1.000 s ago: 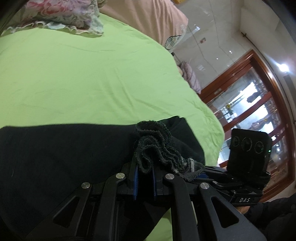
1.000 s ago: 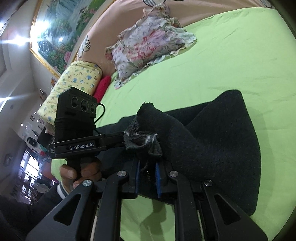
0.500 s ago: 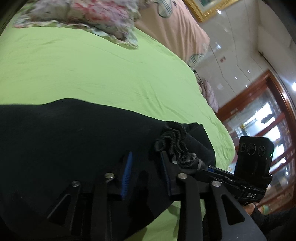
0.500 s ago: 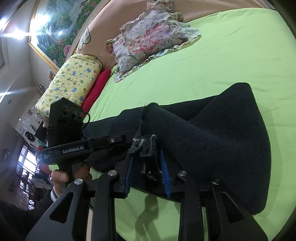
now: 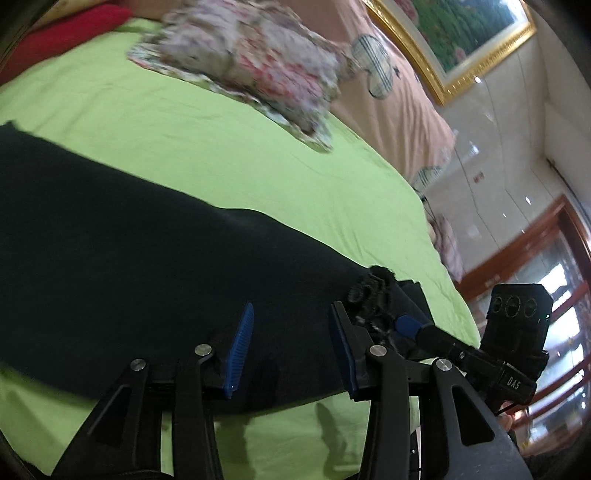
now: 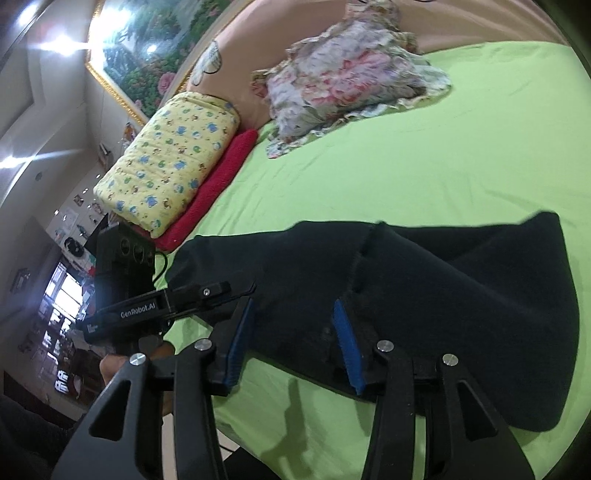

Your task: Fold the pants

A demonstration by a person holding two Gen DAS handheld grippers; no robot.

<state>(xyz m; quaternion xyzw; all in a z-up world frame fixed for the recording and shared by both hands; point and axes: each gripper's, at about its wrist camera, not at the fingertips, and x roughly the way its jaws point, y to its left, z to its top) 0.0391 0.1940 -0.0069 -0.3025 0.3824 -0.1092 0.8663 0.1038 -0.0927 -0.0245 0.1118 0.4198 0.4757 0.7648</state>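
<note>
Lying flat, pants [image 6: 424,295] run crosswise on bed [image 6: 443,158] | both claws just opened, gripping nothing

Black pants [image 6: 424,302]; lime-green sheet [image 6: 443,166]; floral pillow [image 6: 343,81].

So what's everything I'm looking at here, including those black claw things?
pants: one pair, black, lying flat on the near part of the bed
bed sheet: one, lime green, covering the bed
floral pillow: one, pink and grey flowers, on the sheet near the headboard
yellow pillow: one, yellow with small blue and green prints, at the bed's far edge
red cushion: one, red, beside and partly under the yellow pillow
headboard: one, peach, behind the pillows
painting: one, green scene, gold frame, on the wall
left gripper: one, black with blue pads, jaws open over the pants, just been opening
right gripper: one, same make, jaws open over the pants' edge, just been opening
</note>
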